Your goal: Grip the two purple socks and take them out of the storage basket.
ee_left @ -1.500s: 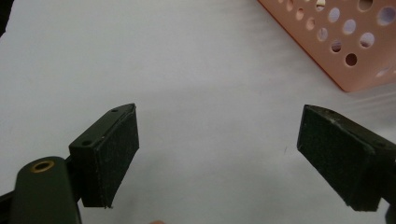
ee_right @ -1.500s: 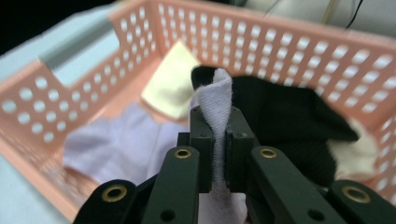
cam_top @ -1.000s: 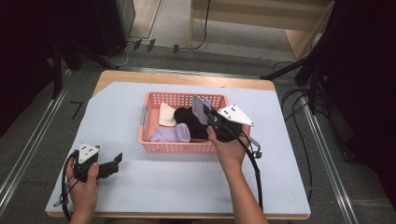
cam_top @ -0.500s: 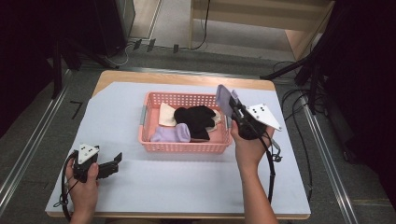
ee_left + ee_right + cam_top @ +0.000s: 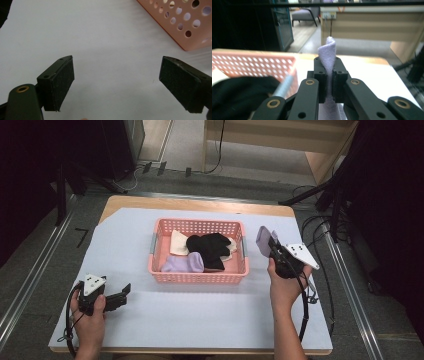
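Note:
A pink perforated basket [image 5: 159,265] stands mid-table and holds a black cloth [image 5: 210,247], a cream cloth [image 5: 177,242] and a lavender sock [image 5: 182,264]. Just right of the basket my right gripper [image 5: 270,243] is lifted off the table, shut on another lavender sock [image 5: 262,240]. In the right gripper view this lavender sock [image 5: 327,53] sticks up between the closed pads, with the basket [image 5: 252,64] to the left. My left gripper [image 5: 122,296] rests open at the front left. Its pads [image 5: 61,82] stand wide apart over bare white cover, and the basket corner [image 5: 185,27] is up at the right.
A white cover [image 5: 200,320] lies over the wooden table. A metal rail [image 5: 30,285] runs along the left side and another rail [image 5: 350,305] along the right. Cables [image 5: 320,227] trail on the floor at the right.
My right gripper has carried the lavender sock from over the basket's middle out past its right edge. The left gripper has stayed put.

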The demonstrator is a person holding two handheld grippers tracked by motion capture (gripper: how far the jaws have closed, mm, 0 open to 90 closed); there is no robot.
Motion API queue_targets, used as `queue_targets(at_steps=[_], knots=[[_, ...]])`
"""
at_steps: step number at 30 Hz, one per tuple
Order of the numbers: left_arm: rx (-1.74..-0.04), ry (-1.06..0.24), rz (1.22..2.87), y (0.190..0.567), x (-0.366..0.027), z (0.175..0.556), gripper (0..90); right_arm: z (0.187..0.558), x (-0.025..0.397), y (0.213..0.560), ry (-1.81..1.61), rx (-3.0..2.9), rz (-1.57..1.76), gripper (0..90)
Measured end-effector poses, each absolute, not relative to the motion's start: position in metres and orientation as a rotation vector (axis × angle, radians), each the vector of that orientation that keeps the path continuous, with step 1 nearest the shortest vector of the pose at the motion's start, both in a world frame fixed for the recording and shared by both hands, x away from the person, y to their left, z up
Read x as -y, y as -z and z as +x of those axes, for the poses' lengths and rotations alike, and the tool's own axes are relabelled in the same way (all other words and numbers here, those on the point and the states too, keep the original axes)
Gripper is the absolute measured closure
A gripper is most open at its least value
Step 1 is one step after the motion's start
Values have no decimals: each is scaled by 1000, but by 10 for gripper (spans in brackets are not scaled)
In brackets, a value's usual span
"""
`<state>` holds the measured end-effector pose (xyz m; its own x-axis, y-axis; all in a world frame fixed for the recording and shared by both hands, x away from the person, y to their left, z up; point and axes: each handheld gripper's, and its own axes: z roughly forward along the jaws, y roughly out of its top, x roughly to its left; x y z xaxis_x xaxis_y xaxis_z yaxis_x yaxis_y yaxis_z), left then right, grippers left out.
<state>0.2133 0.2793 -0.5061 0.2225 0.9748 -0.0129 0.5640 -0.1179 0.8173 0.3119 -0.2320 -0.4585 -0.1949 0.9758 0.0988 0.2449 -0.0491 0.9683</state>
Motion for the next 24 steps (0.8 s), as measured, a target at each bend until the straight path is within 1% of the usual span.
queue_targets(at_steps=[10, 11, 14, 15, 16, 20, 24], knots=[[-1430, -731, 1778, 506, -279, 213, 136, 312, 259, 495, -1207, -1531, 1479, 836], [-1432, -734, 1779, 506, -279, 213, 136, 311, 262, 497, -1207, -1519, 1502, 805], [-1430, -731, 1778, 506, -279, 213, 137, 306, 268, 498, -1217, -1436, 1556, 532], [-1430, -732, 1778, 506, -279, 213, 136, 304, 270, 497, -1193, -1403, 1556, 463], [-1430, -733, 1779, 506, -279, 213, 136, 302, 271, 494, -1176, -1379, 1569, 436], [-1432, -734, 1781, 506, -278, 213, 136, 294, 269, 483, -1208, -1363, 1539, 437], [-1432, -734, 1783, 506, -278, 213, 136, 290, 253, 469, -1256, -1418, 1479, 438]])
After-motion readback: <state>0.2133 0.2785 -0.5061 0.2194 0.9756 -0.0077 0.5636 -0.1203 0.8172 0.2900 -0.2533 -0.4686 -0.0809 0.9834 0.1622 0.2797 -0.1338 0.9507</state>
